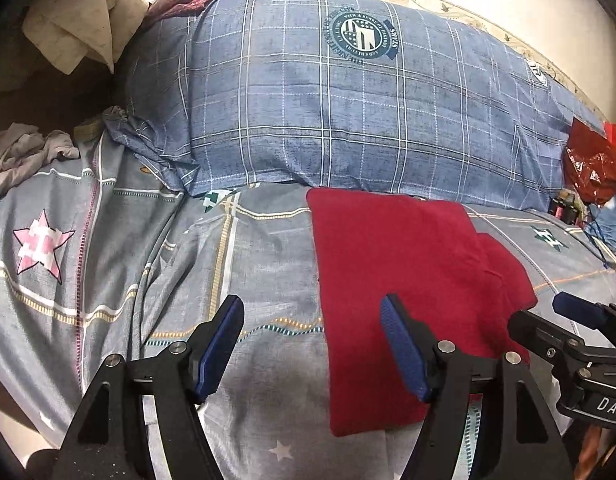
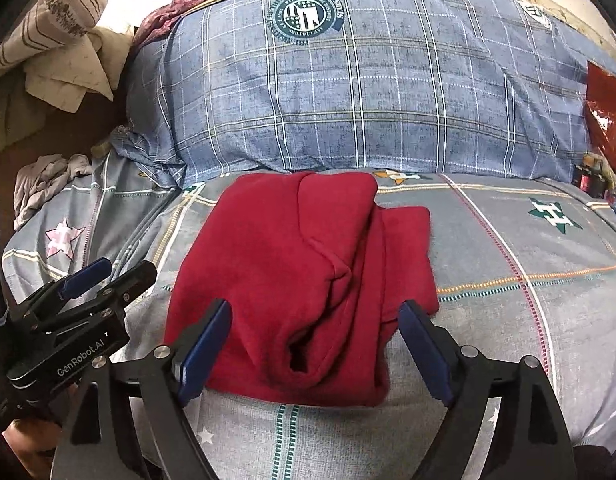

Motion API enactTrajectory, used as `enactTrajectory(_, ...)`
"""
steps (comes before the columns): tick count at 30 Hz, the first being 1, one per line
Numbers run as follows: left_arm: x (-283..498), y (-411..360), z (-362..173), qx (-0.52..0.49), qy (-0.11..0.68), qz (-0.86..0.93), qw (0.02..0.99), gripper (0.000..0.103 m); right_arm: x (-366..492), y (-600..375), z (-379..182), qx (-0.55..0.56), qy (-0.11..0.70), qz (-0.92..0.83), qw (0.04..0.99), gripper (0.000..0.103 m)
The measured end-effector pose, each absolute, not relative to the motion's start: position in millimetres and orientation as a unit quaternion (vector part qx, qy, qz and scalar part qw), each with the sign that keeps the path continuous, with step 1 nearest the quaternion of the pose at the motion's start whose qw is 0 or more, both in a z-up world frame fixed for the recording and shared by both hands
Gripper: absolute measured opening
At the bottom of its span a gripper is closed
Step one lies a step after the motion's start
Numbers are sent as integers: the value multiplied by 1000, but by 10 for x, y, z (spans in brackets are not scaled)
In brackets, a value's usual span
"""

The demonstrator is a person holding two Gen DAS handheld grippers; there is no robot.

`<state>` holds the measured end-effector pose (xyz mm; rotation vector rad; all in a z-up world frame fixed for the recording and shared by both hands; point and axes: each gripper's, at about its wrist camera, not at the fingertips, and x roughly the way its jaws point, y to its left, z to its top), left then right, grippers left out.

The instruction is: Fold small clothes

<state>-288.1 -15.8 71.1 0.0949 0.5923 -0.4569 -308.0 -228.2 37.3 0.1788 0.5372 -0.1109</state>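
Observation:
A red garment point(image 2: 292, 276) lies folded on the grey patterned bedspread point(image 2: 508, 300), with a narrower layer sticking out on its right side. It also shows in the left wrist view point(image 1: 396, 280). My right gripper point(image 2: 314, 352) is open and empty, its blue pads either side of the garment's near edge, just above it. My left gripper point(image 1: 312, 344) is open and empty, over the garment's left edge. Each gripper appears in the other's view: the right one point(image 1: 580, 320) at the far right, the left one point(image 2: 88, 280) at the lower left.
A large blue plaid pillow point(image 2: 368, 92) lies behind the garment. A grey crumpled cloth point(image 2: 44, 184) and beige fabrics point(image 2: 68, 68) sit at the left. A red plastic bag point(image 2: 608, 108) and small items are at the right edge.

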Motion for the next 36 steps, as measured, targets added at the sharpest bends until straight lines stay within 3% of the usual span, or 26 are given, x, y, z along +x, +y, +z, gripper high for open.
enactTrajectory(36, -2835, -289, 636, 53, 294, -219, 929, 70, -2922, -2258, 283, 93, 287, -52, 952, 87)
